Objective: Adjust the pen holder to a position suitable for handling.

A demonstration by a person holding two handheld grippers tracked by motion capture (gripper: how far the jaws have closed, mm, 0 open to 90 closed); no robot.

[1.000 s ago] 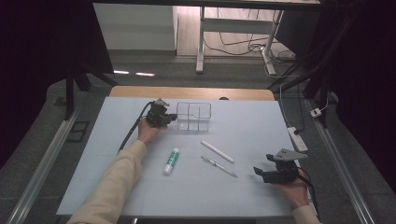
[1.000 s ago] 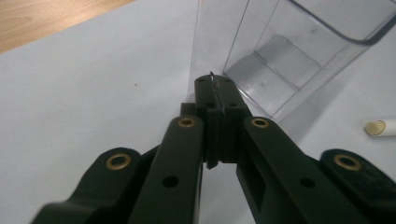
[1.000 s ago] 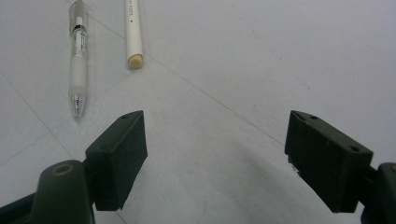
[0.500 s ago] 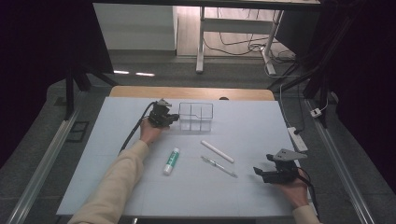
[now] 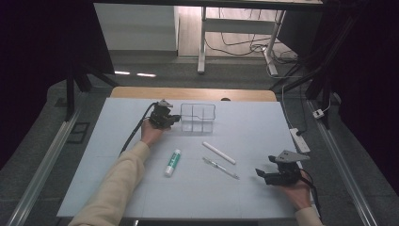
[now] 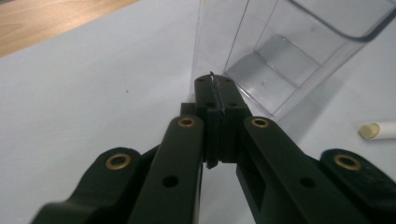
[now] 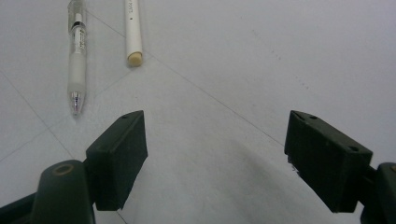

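- The left gripper [image 5: 173, 118] is at the far left part of the white table [image 5: 254, 132]. Its jaws are closed on the thin wall of the clear plastic organizer [image 5: 198, 117], at the organizer's left end; the left gripper view shows the wall edge pinched between the two pads.
- The organizer stands upright on the table, at the far middle.
- The right gripper [image 5: 261, 173] rests at the near right, held by the right hand [image 5: 295, 192]. Its jaws are wide apart and hold nothing.
- Between the two grippers lie a glue stick [image 5: 172, 162], a clear pen [image 5: 220, 167] and a white stick [image 5: 218, 152], all flat on the table.
- The pen and the white stick lie near each other, not touching.
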